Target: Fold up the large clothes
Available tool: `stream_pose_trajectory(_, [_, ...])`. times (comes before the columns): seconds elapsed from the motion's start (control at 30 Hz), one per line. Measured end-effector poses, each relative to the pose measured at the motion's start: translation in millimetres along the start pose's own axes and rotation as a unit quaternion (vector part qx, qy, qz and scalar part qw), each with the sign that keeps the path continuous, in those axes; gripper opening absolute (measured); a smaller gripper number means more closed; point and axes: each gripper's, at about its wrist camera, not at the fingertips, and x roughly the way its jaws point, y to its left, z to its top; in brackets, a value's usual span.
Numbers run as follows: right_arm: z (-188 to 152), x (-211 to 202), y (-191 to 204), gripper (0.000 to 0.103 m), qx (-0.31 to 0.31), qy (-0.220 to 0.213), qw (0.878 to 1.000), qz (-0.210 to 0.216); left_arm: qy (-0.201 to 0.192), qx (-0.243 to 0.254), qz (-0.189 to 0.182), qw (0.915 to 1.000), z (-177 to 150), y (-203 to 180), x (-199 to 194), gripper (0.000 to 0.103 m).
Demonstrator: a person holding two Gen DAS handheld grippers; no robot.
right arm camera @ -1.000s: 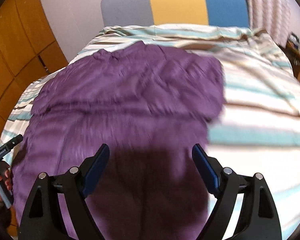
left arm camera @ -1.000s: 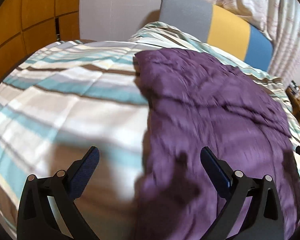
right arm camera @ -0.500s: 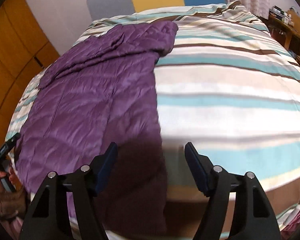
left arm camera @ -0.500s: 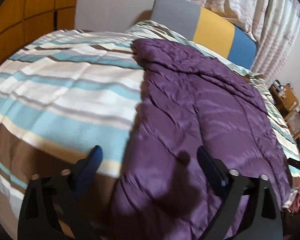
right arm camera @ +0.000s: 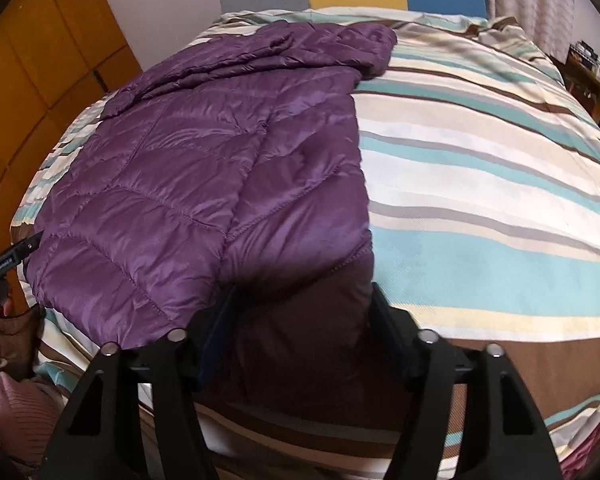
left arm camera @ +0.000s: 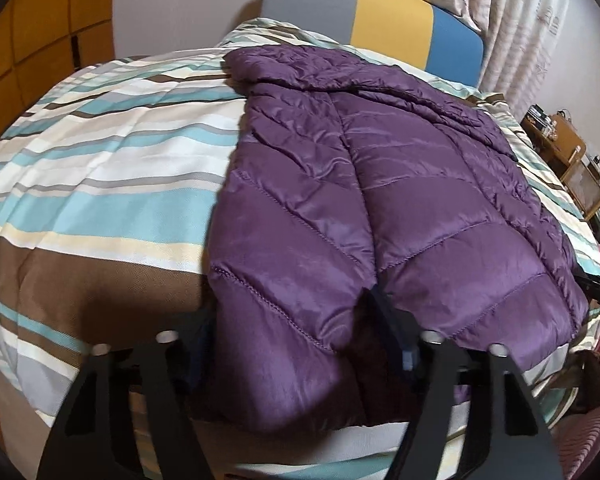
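A purple quilted down jacket (left arm camera: 380, 184) lies flat on a striped bed, hood toward the headboard; it also shows in the right wrist view (right arm camera: 204, 168). My left gripper (left arm camera: 296, 340) is open, its fingers on either side of the jacket's lower left hem corner at the bed's edge. My right gripper (right arm camera: 304, 332) is open, its fingers on either side of the lower right hem corner, which hangs over the bed's edge. Each gripper's tip shows at the side of the other's view.
The striped duvet (left arm camera: 100, 168) covers the bed, also in the right wrist view (right arm camera: 480, 184). A grey, yellow and blue headboard (left arm camera: 380, 4) stands at the far end. Orange wardrobe doors (right arm camera: 40, 60) are on the left, a wooden side table (left arm camera: 568, 160) on the right.
Both grippers dropped back from above the jacket to the bed's near edge and now straddle the hem corners. Their jaws have narrowed somewhat.
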Motion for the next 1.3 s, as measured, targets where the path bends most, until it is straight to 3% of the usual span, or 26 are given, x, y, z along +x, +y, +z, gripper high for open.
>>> stream_pose_trajectory(0.07, [2, 1, 4, 0.023, -0.006, -0.004, 1.0, 0.014, 0.004, 0.007, -0.006, 0.9999, 2, -4, 0, 0.022])
stream_pose_trajectory(0.17, [8, 0, 9, 0.009, -0.006, -0.006, 0.999, 0.049, 0.0, 0.016, -0.02, 0.9997, 5, -13, -6, 0.015])
stream_pose_trajectory(0.3, [24, -10, 10, 0.008, 0.013, -0.034, 0.996, 0.077, -0.031, 0.036, -0.024, 0.9986, 18, -21, -22, 0.013])
stream_pose_trajectory(0.73, [88, -19, 0, 0.007, 0.061, -0.119, 0.986, 0.098, -0.101, -0.032, -0.046, 0.9933, 96, 1, -25, 0.013])
stream_pose_trajectory(1.0, [127, 10, -22, 0.007, 0.131, -0.118, 0.978, 0.111, -0.089, -0.061, -0.048, 0.993, 140, 10, 17, 0.013])
stream_pose_trajectory(1.3, [150, 55, -45, 0.008, 0.204, -0.102, 0.966, 0.121, -0.068, -0.099, -0.044, 0.9918, 165, 18, 65, 0.014])
